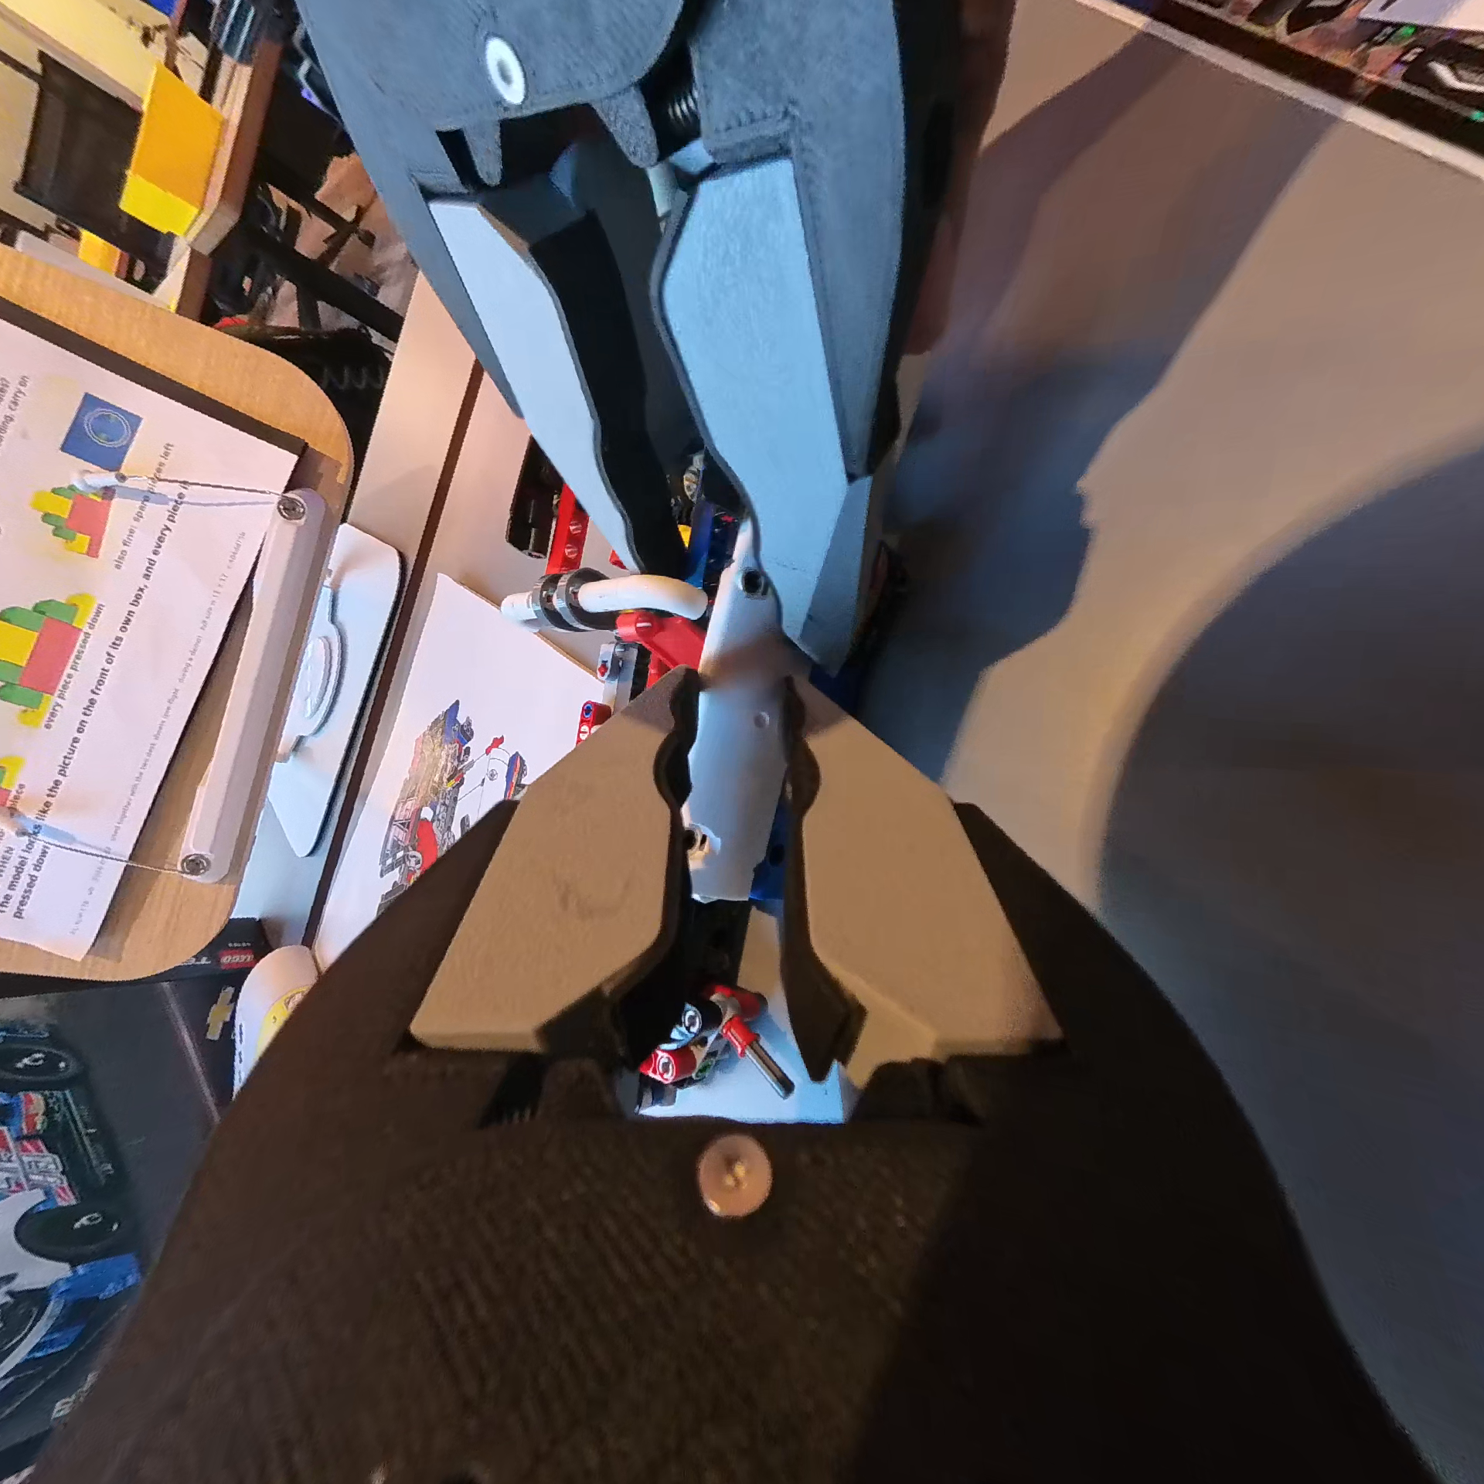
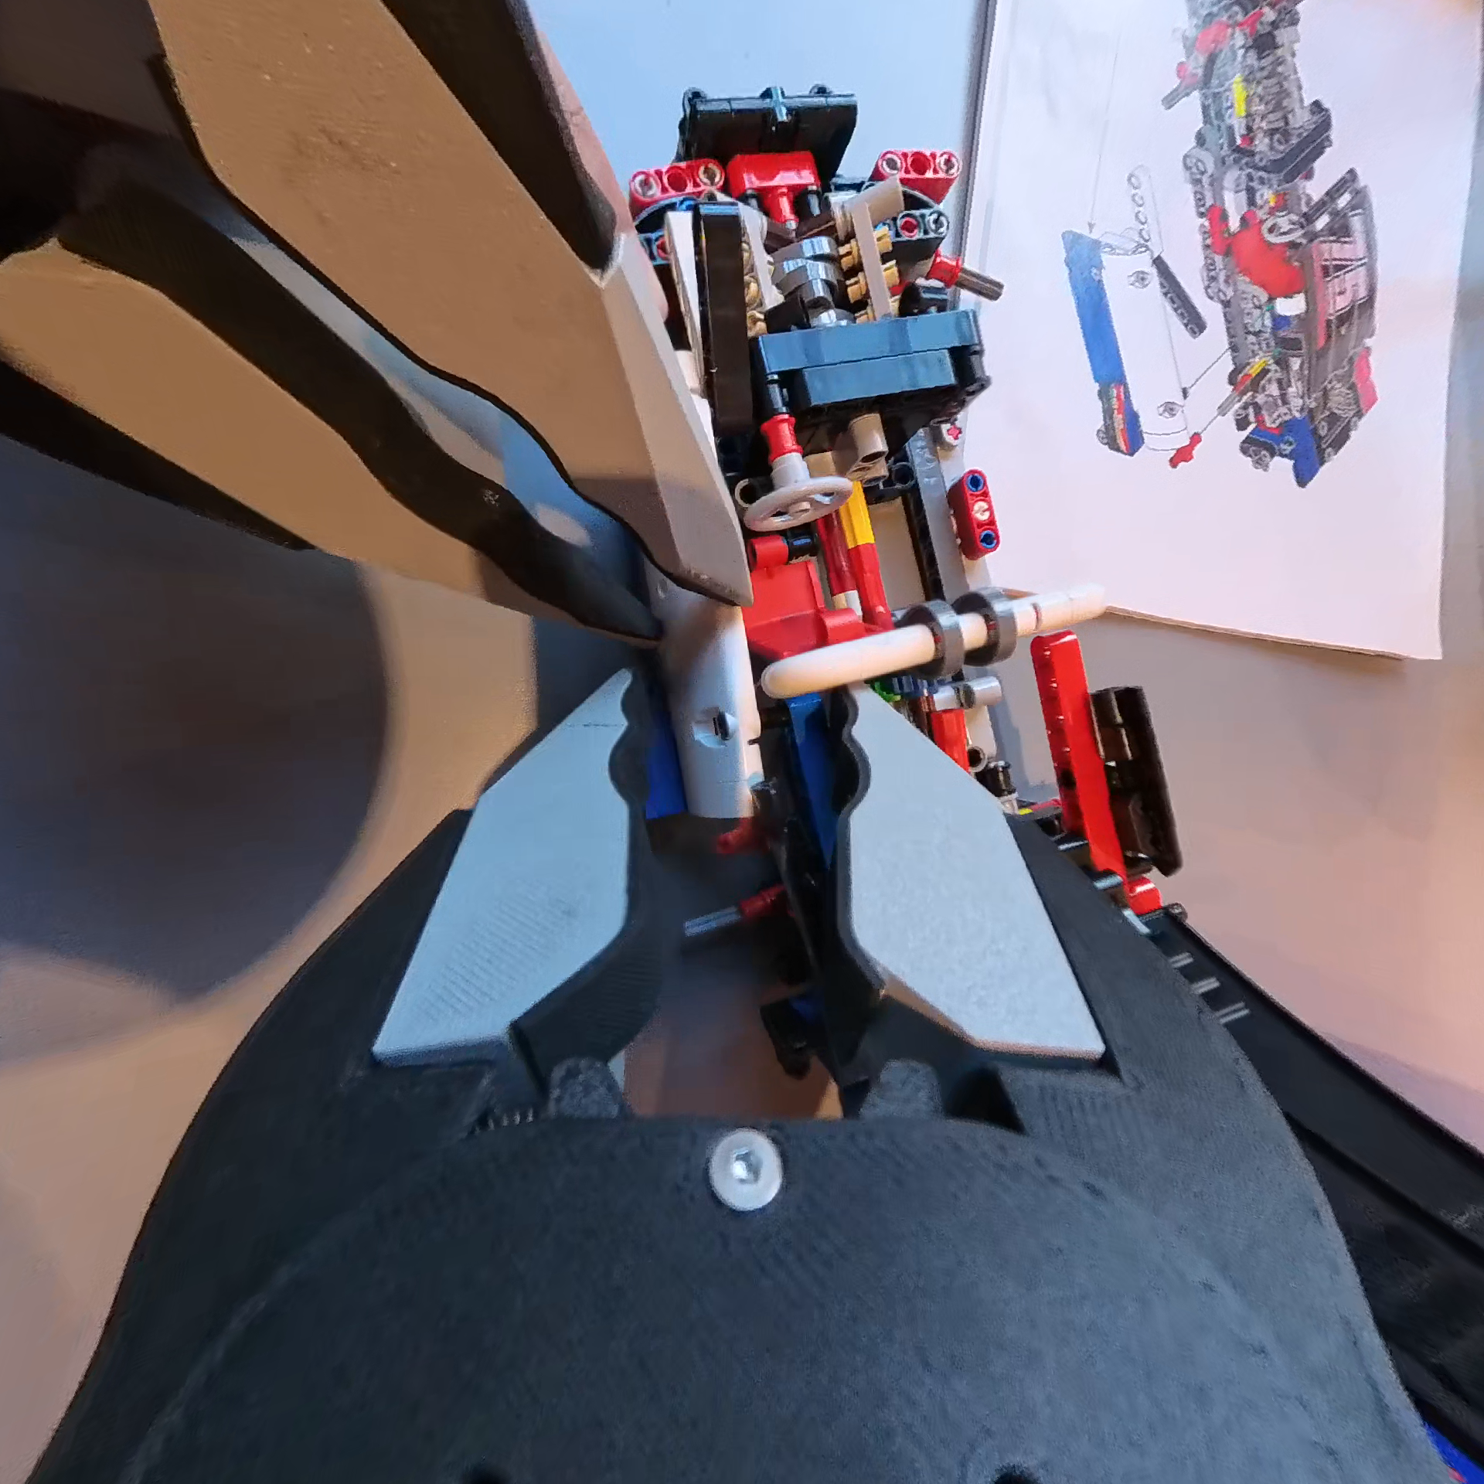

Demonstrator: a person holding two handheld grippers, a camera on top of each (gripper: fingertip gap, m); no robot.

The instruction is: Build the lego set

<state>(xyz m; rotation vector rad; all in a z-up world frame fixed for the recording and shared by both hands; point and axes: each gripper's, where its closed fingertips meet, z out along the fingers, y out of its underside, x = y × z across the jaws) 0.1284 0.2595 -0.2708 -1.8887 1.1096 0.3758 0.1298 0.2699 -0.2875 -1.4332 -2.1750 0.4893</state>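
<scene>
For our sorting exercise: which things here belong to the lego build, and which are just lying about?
In use: model; white panel; left tongs; right tongs; instruction sheet.

Lying about: yellow bin; clipboard; lego box.

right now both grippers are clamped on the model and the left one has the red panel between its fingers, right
Not quite: the panel between the left gripper's fingers is white, not red, as the left wrist view shows. The rest holds: the right gripper is also clamped on the model.
</scene>
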